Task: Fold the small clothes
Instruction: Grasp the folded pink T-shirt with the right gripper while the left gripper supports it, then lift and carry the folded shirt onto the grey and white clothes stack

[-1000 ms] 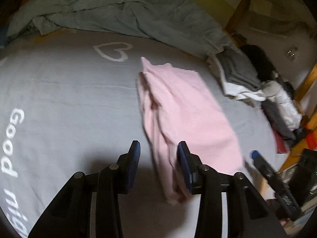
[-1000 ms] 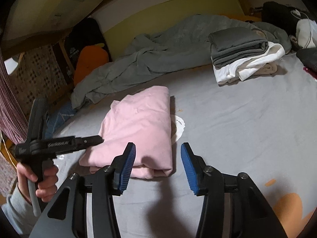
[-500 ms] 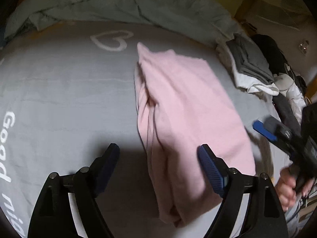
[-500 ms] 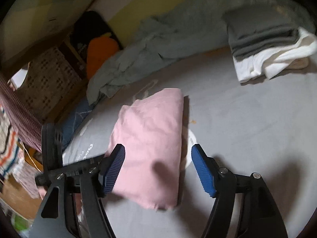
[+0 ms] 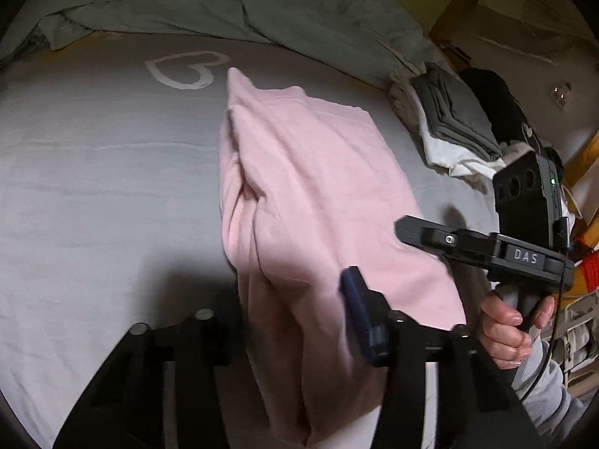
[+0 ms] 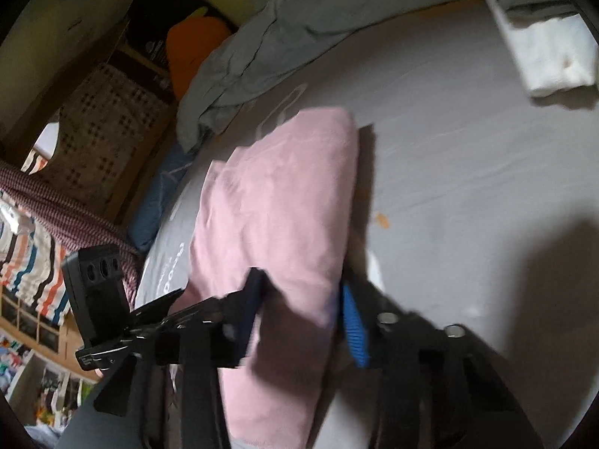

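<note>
Pink garment [image 5: 307, 202]: folded into a long bundle, mid-bed [image 5: 93, 194]. Left tool [image 5: 299, 321] and right tool [image 6: 299, 307]: each clamped on its near end. Folded stack [image 5: 449, 127]: far right, done. Remaining, by appearance: final fold or transfer.

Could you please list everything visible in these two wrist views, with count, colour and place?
folded pink cotton garment: one, pink, middle of the bed, both grippers at its near end
grey bed sheet with white heart print: one, grey, under everything
rumpled grey-green duvet: one, far edge of the bed
stack of folded grey and white clothes: one stack, grey over white, right of the garment
orange cushion: one, beyond the duvet
striped cloth: one, multicoloured, off the bed's left side
left gripper: black, blue pads, jaws around the garment
right gripper: black, blue pads, jaws around the garment
person's hand: one, gripping the right gripper's handle
</note>
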A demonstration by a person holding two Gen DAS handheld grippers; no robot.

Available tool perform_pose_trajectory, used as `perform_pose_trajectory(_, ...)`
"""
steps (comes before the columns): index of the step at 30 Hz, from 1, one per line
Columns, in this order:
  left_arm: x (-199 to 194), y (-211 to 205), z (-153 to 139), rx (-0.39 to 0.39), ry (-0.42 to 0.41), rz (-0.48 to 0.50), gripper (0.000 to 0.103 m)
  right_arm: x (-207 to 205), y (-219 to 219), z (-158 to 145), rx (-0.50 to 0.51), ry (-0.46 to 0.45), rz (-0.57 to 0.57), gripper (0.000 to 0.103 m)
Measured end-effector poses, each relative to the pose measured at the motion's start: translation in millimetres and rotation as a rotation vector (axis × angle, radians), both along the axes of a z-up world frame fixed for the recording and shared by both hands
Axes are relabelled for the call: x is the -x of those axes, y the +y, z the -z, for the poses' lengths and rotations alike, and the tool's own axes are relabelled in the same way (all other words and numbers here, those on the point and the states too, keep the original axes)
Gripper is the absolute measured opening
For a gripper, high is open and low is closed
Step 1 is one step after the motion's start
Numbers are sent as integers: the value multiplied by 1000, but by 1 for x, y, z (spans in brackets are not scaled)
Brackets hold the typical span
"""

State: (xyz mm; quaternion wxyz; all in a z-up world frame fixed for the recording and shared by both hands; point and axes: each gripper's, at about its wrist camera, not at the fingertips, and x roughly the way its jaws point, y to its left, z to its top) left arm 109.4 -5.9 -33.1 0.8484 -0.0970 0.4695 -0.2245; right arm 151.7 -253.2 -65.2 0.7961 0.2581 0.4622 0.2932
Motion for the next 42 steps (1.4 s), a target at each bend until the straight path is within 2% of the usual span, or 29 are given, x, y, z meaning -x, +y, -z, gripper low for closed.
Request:
perform_pose_trajectory(2,3,-2,-6,-17,-20,-3,26,0,4,1,7,-11,-1,36)
perform_pose_trajectory(5,6,-4,-15,-32,-41,-2,19,-1,1,1,-28,-16,-4,22)
perform_pose_trajectory(10,14,-17,-30,-90,-87,19,16,5,-1,-9,-46,-77,-7,17)
perform_pose_trajectory(20,24,-45,-57,-88,-145,45,15,28,-19,-47,-41,-181,3,16)
perform_pose_trajectory(24,22,-65,-78,-85,-205,78,15,40,-35,-68,-11,-247,28,15)
perform_pose_trajectory(29,-6,-108,-121,-6,-325,141,15,46,-78,-119,44,-379,133,15)
perform_pose_trajectory(32,-35,-144,-140,49,-377,181,15,42,-120,-147,15,-442,239,15)
perform_pose_trajectory(37,-80,-211,-165,72,-510,252,15,22,-184,-182,41,-533,372,15)
perform_pose_trajectory(40,-116,-250,-163,57,-511,280,15,-2,-222,-200,96,-551,435,15)
perform_pose_trajectory(42,-142,-268,-152,74,-466,281,15,-20,-238,-203,130,-535,461,15)
